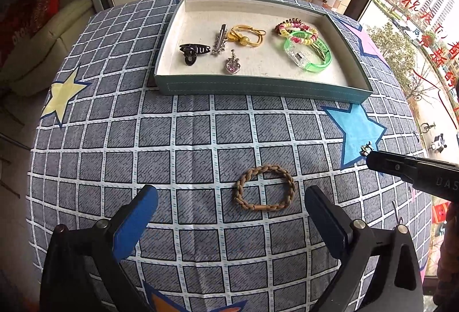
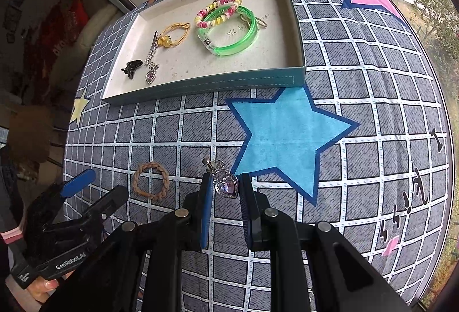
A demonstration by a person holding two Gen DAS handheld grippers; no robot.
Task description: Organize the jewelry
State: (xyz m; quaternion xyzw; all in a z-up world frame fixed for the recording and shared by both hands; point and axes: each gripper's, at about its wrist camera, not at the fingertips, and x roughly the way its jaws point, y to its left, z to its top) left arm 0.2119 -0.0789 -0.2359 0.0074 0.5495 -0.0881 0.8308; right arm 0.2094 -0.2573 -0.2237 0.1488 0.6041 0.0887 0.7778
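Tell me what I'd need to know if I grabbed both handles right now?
Right gripper: shut on a purple heart pendant, held above the cloth.
Left gripper: open, holding nothing, fingers either side of the brown braided bracelet lying on the cloth.
Tray: already holds a black claw clip, silver clip, another heart pendant, yellow hair tie, beaded bracelet and green bangle.
Left to do: pendant and braided bracelet into the tray.

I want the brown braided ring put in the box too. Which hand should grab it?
Probably the left. The left gripper is open with the braided ring lying on the cloth between its fingers, while the right gripper is shut on the heart pendant.
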